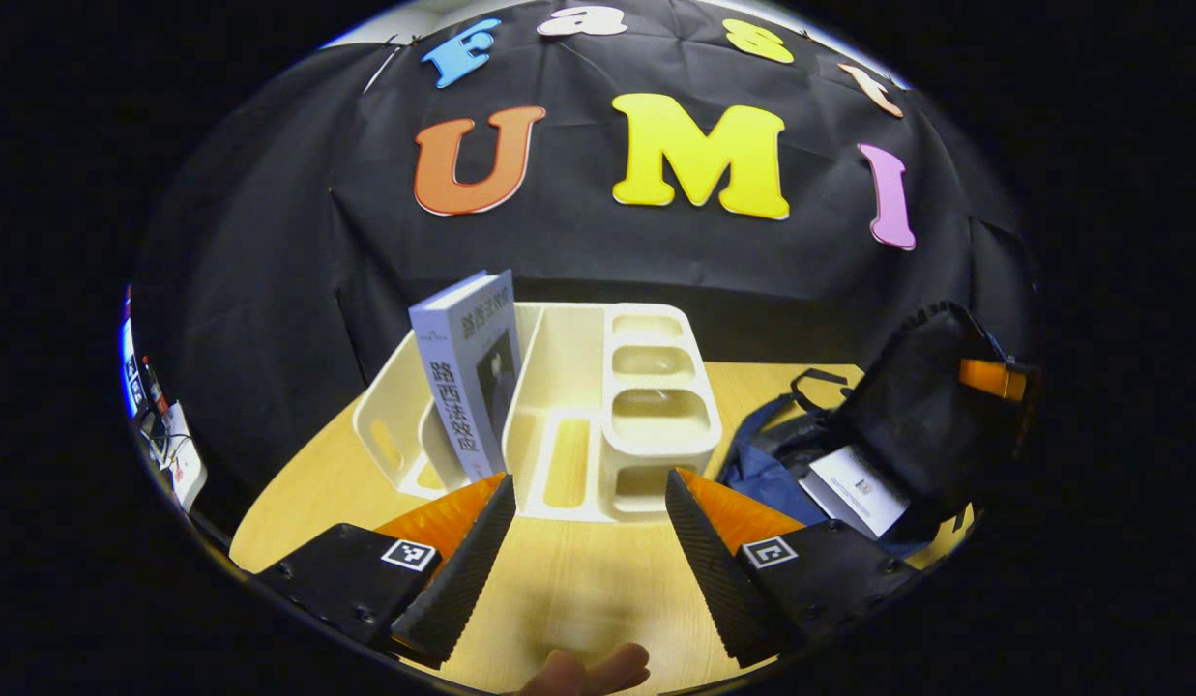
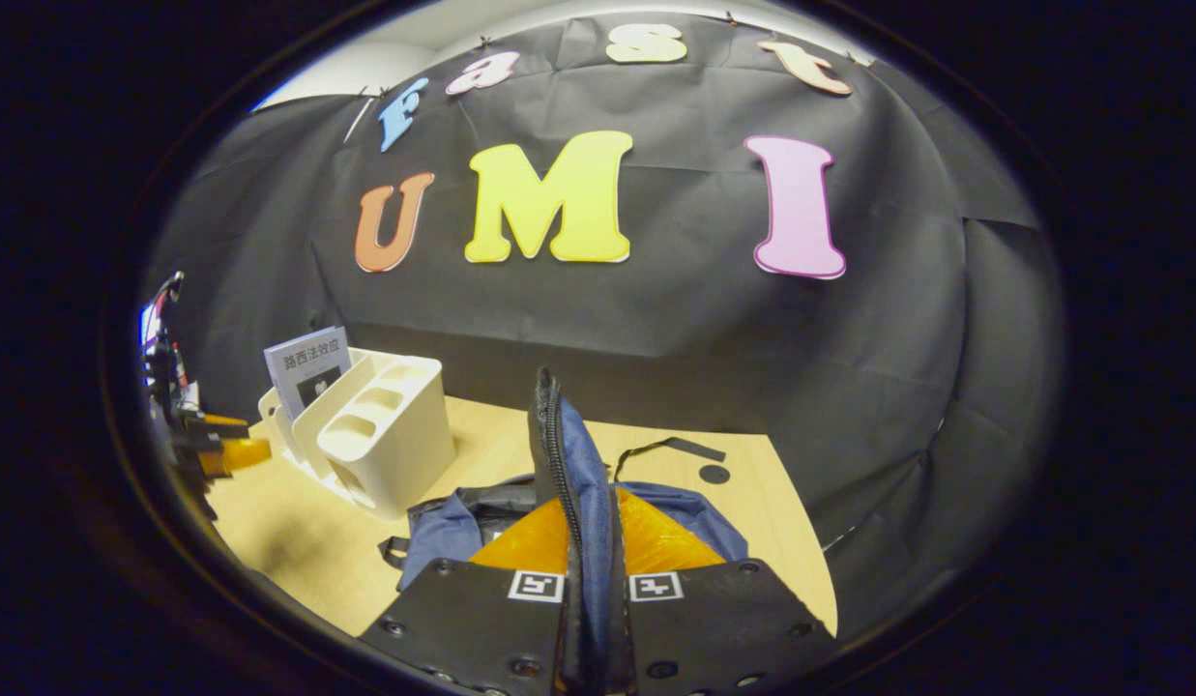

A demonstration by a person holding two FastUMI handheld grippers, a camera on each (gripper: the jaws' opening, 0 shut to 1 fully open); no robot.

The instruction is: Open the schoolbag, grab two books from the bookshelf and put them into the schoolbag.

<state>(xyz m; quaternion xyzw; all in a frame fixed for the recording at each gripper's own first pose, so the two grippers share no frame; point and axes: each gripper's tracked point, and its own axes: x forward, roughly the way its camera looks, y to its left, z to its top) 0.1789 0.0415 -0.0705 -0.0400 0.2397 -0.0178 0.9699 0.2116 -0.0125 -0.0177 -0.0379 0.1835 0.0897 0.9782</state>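
Observation:
The white bookshelf (image 1: 598,406) stands on the table straight ahead of my left gripper (image 1: 590,493), which is open with nothing between its fingers. One grey-white book (image 1: 467,372) stands upright in the shelf's left slot. To the right lies the dark blue schoolbag (image 1: 762,474), open, with a white book (image 1: 859,488) inside. My right gripper (image 2: 583,522) is shut on the schoolbag's flap (image 2: 559,435) and holds it upright by its zipper edge. In the right gripper view the bookshelf (image 2: 380,435) and its book (image 2: 307,372) are at the left.
The wooden table (image 1: 578,580) has bare room between my left gripper and the shelf. A person's fingertip (image 1: 588,672) shows at the bottom edge. The left gripper's orange finger (image 2: 220,454) is at the far left of the right gripper view. Black cloth walls close the back.

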